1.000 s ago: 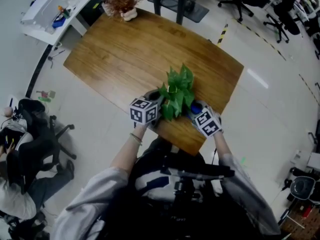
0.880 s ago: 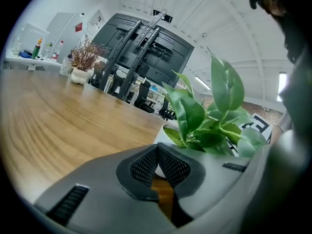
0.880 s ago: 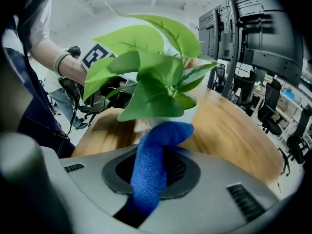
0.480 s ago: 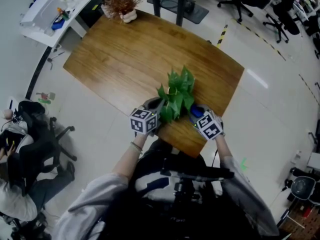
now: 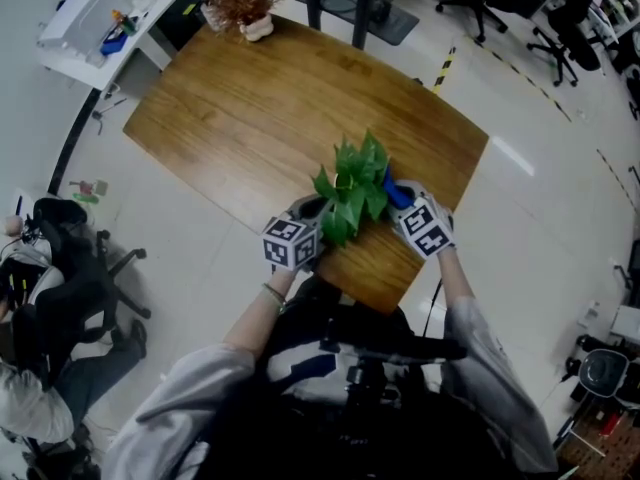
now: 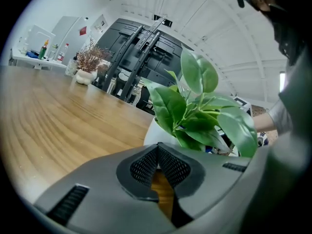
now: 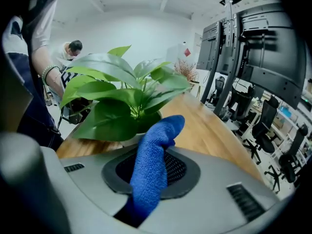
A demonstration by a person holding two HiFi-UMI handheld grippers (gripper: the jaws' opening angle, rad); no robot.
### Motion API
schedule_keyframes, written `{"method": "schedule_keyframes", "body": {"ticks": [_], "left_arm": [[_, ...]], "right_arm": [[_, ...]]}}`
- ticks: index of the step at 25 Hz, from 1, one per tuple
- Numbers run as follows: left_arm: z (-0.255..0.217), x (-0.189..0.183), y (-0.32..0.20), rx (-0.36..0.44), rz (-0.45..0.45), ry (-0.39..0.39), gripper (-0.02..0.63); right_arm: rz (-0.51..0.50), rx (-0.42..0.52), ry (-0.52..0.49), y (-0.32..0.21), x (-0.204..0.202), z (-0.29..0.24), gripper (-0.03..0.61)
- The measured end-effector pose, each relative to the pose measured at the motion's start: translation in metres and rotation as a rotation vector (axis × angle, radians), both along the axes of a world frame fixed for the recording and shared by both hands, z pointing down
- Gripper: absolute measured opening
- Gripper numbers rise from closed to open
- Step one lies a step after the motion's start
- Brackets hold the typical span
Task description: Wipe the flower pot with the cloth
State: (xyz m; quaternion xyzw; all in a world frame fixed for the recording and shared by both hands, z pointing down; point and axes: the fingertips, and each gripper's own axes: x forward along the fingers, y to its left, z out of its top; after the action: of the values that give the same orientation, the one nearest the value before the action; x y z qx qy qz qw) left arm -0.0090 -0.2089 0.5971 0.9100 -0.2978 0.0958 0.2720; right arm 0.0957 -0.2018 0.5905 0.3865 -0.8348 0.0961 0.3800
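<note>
A white flower pot (image 6: 155, 133) with a green leafy plant (image 5: 352, 183) stands near the front edge of the wooden table (image 5: 250, 98). In the head view the leaves hide most of the pot. My left gripper (image 6: 157, 147) is shut with nothing between its pads, its tips just short of the pot's left side (image 5: 306, 216). My right gripper (image 7: 155, 172) is shut on a blue cloth (image 7: 153, 165). The cloth's free end sticks up toward the pot under the leaves (image 7: 122, 96). From above, the cloth (image 5: 393, 194) lies against the plant's right side.
A dried reddish plant in a small pot (image 5: 243, 6) stands at the table's far corner. A white side table with bottles (image 5: 100, 23) is beyond it. Office chairs (image 5: 80, 288) and a seated person are at the left. The table's near edge (image 5: 375, 293) is close behind the pot.
My right gripper has moved away from me along the pot's right side, carrying the blue cloth. The left gripper stays almost in place beside the pot.
</note>
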Motion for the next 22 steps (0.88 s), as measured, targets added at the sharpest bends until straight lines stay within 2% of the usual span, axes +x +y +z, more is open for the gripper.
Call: {"method": "schedule_keyframes", "body": {"ticks": [8, 16, 22], "left_arm": [[0.0, -0.005, -0.023, 0.003, 0.017, -0.012, 0.003], [0.006, -0.003, -0.042, -0.001, 0.016, -0.028, 0.003], [0.002, -0.014, -0.038, -0.009, -0.014, -0.015, 0.003]], "right_arm": [[-0.014, -0.061, 0.018, 0.019, -0.014, 0.021, 0.08], [0.017, -0.115, -0.002, 0.032, -0.032, 0.041, 0.08], [0.038, -0.132, -0.018, 0.033, -0.026, 0.037, 0.08]]}}
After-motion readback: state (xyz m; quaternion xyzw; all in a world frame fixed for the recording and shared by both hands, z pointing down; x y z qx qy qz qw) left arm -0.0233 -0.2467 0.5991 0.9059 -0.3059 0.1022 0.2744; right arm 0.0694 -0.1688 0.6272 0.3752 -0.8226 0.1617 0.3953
